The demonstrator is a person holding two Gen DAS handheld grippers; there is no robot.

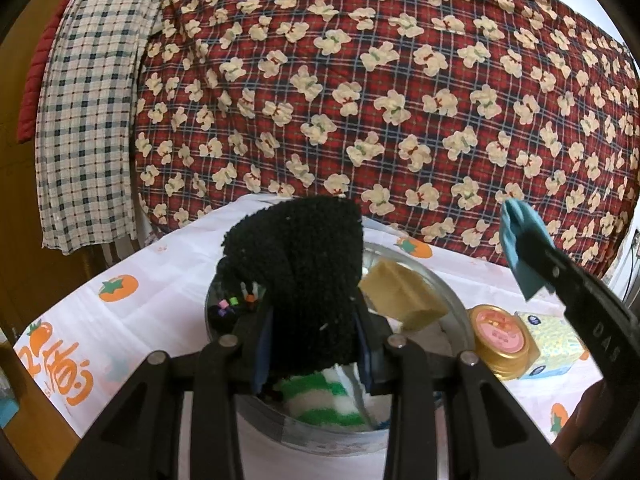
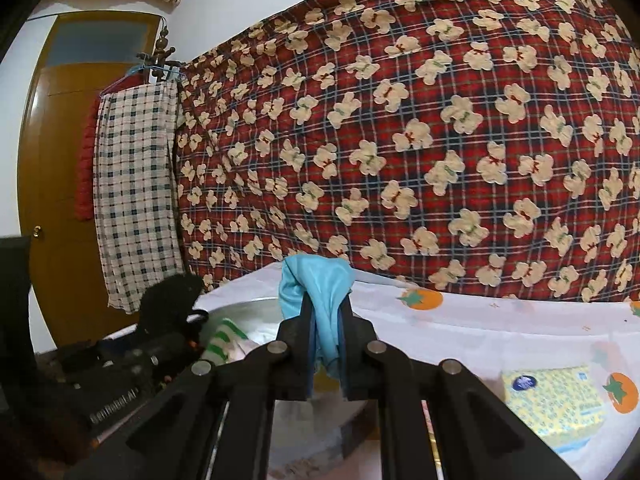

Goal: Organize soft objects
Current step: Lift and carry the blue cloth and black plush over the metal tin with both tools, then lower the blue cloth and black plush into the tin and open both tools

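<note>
The left gripper (image 1: 316, 344) is clamped on a fuzzy black cloth (image 1: 304, 276), which stands up between its fingers above a round metal basin (image 1: 456, 308) at six o'clock in the left wrist view. Inside the basin lie a green-and-white striped sock (image 1: 320, 400) and a yellow sponge (image 1: 400, 292). The right gripper (image 2: 326, 356) is clamped on a light blue cloth (image 2: 316, 288), held above the worktop (image 2: 500, 328) near the basin's right rim. In the left wrist view, a gold-lidded jar (image 1: 500, 336) and a yellow tissue pack (image 1: 556, 344) sit at four o'clock of the basin, touching each other. A red plaid blanket (image 1: 380, 80) hangs behind.
</note>
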